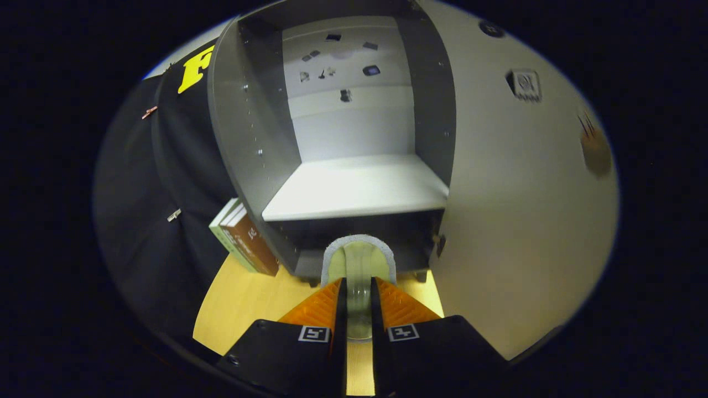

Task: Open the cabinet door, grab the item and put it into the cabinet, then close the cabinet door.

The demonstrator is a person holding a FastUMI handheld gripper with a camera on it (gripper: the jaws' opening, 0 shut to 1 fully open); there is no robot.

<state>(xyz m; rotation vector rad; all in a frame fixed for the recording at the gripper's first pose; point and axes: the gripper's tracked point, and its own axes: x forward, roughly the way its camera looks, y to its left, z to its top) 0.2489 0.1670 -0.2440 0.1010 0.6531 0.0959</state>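
While the claw (358,290) points at the open cabinet (332,138), its two fingers stand nearly together and press from both sides on a thin, pale, arch-shaped item (358,260), held upright between them. The item's rounded top rises just ahead of the fingertips, in front of the cabinet's dark lower edge. Beyond it lies a white shelf (359,188). The cabinet door (525,210) stands swung open to the right of the claw. Books (243,237) lean against the cabinet on the left, on a wooden table (243,298).
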